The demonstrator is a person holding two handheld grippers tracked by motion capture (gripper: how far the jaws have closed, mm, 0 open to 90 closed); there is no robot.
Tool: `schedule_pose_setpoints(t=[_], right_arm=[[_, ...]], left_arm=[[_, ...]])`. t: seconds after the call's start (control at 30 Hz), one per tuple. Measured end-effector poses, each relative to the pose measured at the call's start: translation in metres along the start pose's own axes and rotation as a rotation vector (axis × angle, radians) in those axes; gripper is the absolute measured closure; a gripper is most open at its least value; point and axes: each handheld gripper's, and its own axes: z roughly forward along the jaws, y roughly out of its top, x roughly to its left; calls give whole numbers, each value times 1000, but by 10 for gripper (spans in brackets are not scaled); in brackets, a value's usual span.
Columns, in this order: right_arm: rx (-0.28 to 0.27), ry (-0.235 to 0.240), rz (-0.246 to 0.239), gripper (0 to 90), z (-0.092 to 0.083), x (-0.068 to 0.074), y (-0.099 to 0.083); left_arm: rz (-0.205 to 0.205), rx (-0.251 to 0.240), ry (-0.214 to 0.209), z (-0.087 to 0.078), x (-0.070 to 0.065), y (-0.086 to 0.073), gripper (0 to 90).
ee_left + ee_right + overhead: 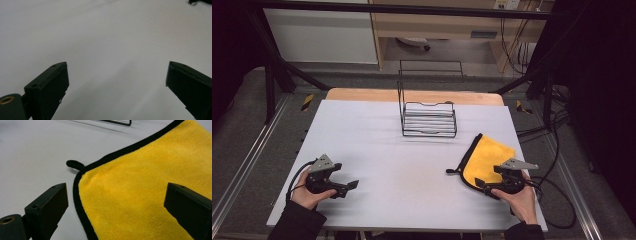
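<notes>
- The work looks barely begun: the yellow cloth [486, 159] lies flat and untouched on the bench [402, 165], and nothing is lifted or folded yet.
- The right gripper [480, 184] hovers at the cloth's near edge, jaws wide apart with nothing between the pads; in the right gripper view the cloth [150, 195] spreads ahead of and beneath the jaws, its corner just past the left-hand jaw.
- The left gripper [353, 184] rests well away across the bench from the cloth, jaws spread and empty, only bare surface in front of it.
- Still to come, I would judge, is the grasp itself, most likely on the cloth's edge or corner.
- The cloth is plush, fuzzy microfibre, bordered by a black stitched hem, with a small black hanging loop [74, 164] jutting from its corner.
- Beyond both grippers stands a black wire rack [428, 118], thin-rodded and open.
- The bench top is smooth, matte and pale.
</notes>
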Motion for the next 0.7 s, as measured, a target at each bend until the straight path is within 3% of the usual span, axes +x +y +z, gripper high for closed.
schedule_pose_setpoints(t=[0.43, 0.7], right_arm=[[14, -16, -38, 69, 5, 12, 7], [38, -1, -78, 84, 20, 27, 11]], left_arm=[[-3, -4, 6, -2, 1, -2, 52], [-1, -1, 8, 0, 0, -2, 53]])
